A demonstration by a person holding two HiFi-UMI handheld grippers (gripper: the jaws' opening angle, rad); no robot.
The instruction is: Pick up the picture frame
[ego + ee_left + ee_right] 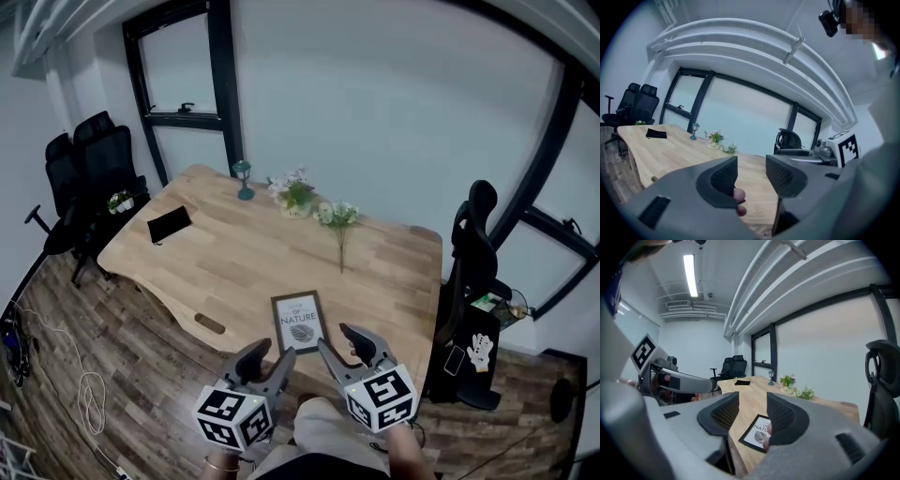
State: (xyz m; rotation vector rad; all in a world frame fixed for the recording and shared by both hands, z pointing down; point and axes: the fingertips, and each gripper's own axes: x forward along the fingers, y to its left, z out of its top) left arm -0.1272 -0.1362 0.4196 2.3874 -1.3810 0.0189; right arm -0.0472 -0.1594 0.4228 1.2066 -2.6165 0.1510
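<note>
The picture frame (pixel 298 322) is black with a white print and lies flat on the wooden table (pixel 234 262) near its front edge. My left gripper (pixel 269 359) hovers just in front of the frame's near left corner, jaws open and empty. My right gripper (pixel 344 346) is beside the frame's near right corner, also open and empty. The right gripper view shows the frame (pixel 758 434) low between its jaws (pixel 753 411), a little ahead on the tabletop. In the left gripper view the open jaws (pixel 751 176) face across the table and the frame is hidden.
A black pouch (pixel 170 223) lies at the table's left. A small lantern (pixel 244 180), a flower pot (pixel 294 195) and a flower sprig (pixel 338 217) stand along the far edge. Black office chairs stand at the left (pixel 94 159) and right (pixel 473 253). Cables (pixel 89 394) trail on the floor.
</note>
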